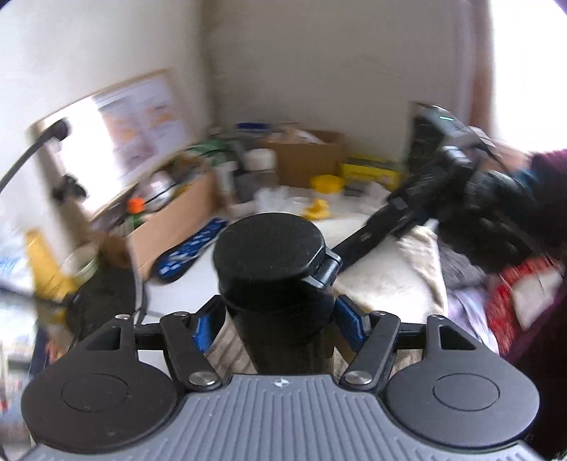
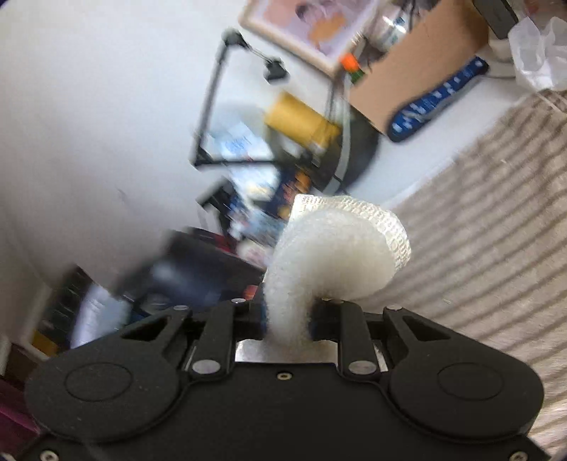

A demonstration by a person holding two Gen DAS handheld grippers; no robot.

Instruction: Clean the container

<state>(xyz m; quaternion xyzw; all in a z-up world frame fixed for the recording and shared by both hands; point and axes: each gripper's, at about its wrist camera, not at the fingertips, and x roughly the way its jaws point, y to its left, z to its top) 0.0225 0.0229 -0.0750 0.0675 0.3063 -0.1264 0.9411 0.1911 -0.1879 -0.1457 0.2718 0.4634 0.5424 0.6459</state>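
A black cylindrical container (image 1: 273, 283) with a closed hinged lid stands upright between the blue pads (image 1: 203, 326) of my left gripper (image 1: 276, 319), which hug its sides. It is over a beige striped towel (image 1: 389, 283). My right gripper (image 2: 287, 319) is shut on a white sponge pad (image 2: 333, 248), which curls up and to the right out of the jaws above the striped towel (image 2: 478, 230). In the left wrist view the right gripper (image 1: 389, 216), held by a black-gloved hand (image 1: 496, 205), reaches in from the right, its tip close to the lid's hinge.
Cardboard boxes (image 1: 308, 159) full of clutter, a yellow tub (image 1: 326, 182) and a blue remote (image 1: 193, 248) lie on the white table behind. A red patterned item (image 1: 521, 290) lies at the right. A black round base (image 2: 354, 152), cables and a framed picture (image 2: 312, 25) sit along the wall.
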